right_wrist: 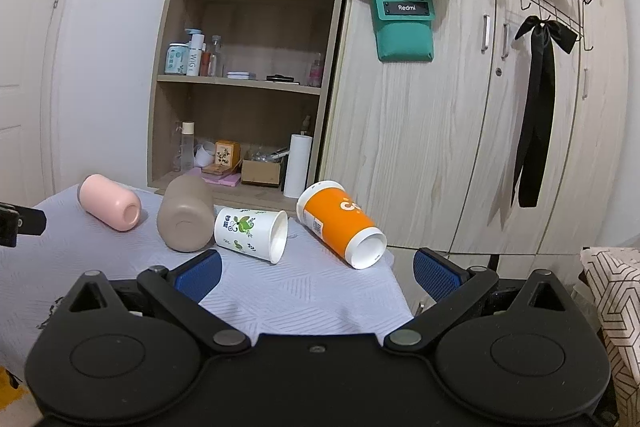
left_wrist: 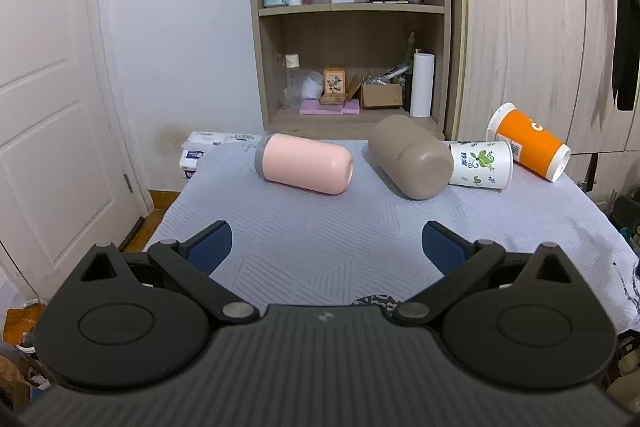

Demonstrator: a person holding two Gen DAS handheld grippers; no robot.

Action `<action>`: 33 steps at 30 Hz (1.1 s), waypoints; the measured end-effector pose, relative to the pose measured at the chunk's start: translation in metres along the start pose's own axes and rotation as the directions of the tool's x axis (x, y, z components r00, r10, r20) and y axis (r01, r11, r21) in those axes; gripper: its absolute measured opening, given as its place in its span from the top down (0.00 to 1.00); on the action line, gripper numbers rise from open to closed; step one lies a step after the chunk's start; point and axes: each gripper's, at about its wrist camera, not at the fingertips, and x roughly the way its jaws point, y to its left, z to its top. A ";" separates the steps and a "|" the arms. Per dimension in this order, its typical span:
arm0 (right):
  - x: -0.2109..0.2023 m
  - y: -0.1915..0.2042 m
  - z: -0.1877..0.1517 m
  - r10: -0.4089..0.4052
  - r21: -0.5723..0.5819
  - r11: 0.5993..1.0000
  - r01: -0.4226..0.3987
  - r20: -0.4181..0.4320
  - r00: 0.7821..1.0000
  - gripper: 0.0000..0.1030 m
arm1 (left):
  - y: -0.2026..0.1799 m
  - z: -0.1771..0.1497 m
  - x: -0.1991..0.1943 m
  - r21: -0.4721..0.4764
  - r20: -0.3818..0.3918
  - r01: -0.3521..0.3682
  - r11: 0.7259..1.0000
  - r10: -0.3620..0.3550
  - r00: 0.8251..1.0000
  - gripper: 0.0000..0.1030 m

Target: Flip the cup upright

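Four cups lie on their sides along the far part of a table under a pale blue quilted cloth [left_wrist: 320, 227]: a pink cup [left_wrist: 306, 163] [right_wrist: 110, 202], a taupe cup [left_wrist: 412, 157] [right_wrist: 186, 213], a white paper cup with green leaf print [left_wrist: 480, 165] [right_wrist: 252, 233], and an orange paper cup [left_wrist: 530, 143] [right_wrist: 340, 223]. My left gripper [left_wrist: 326, 247] is open and empty, hovering above the near cloth, short of the pink and taupe cups. My right gripper [right_wrist: 318, 273] is open and empty, just short of the white and orange cups. Part of the left gripper [right_wrist: 20, 223] shows in the right wrist view.
A wooden shelf unit [left_wrist: 348, 27] with bottles, boxes and a paper roll stands right behind the table. A wardrobe [right_wrist: 460, 127] stands to the right with a teal pouch and a black ribbon hanging. A white door [left_wrist: 48, 107] is at the left. The table's right edge lies close beside the orange cup.
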 end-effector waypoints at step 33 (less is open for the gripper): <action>0.014 0.010 0.000 0.032 -0.023 0.999 -0.032 -0.004 0.999 0.00 | 0.012 0.000 0.031 -0.007 -0.091 0.000 1.000 0.000 0.996 0.00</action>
